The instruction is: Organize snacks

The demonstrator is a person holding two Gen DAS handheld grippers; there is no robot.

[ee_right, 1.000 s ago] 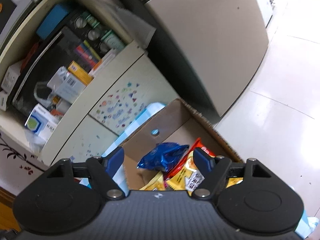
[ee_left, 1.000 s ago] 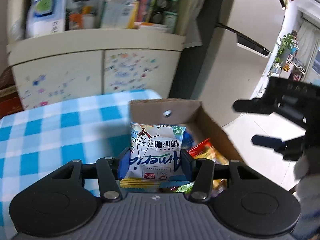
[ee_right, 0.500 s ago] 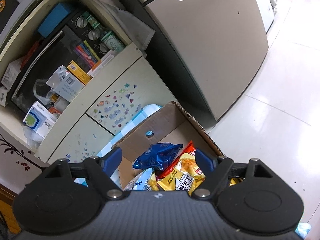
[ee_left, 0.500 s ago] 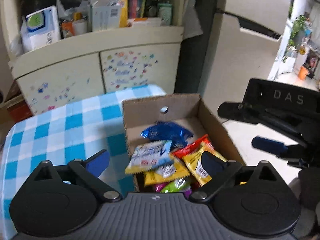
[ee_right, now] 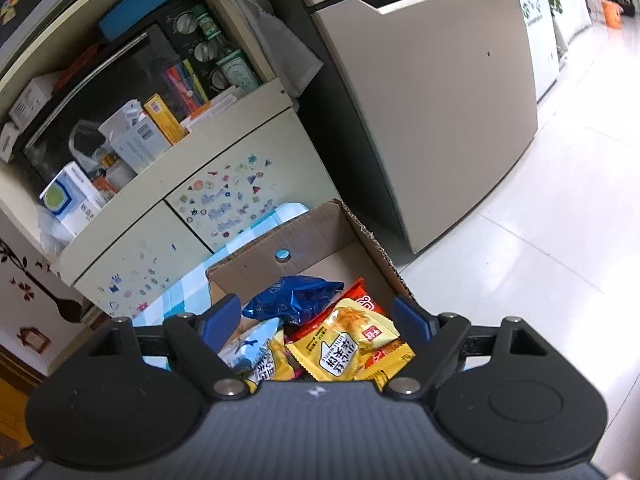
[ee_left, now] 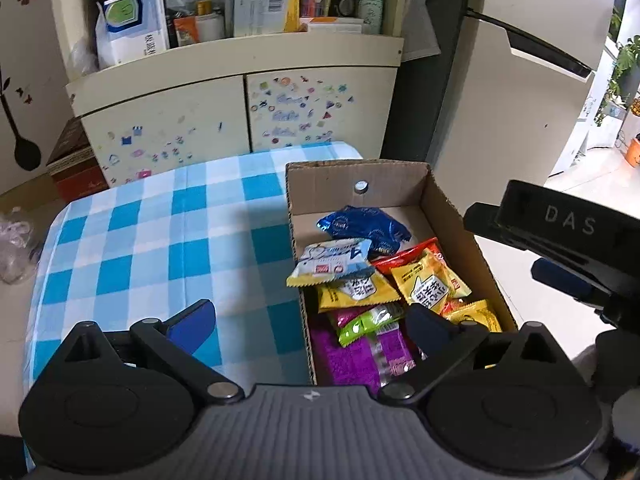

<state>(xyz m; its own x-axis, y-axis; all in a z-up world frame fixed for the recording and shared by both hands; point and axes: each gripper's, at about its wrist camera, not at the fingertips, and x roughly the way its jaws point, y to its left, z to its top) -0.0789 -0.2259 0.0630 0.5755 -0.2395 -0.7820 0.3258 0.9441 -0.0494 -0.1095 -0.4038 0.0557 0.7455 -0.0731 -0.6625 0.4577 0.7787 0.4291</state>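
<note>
Purple packet [ee_left: 348,360] only from left wrist

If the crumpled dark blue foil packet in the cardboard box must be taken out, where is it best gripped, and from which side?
Probably from above, closing on the raised, puffed middle of the dark blue foil packet. It lies alone toward the far wall of the cardboard box, with bare floor behind it.
</note>
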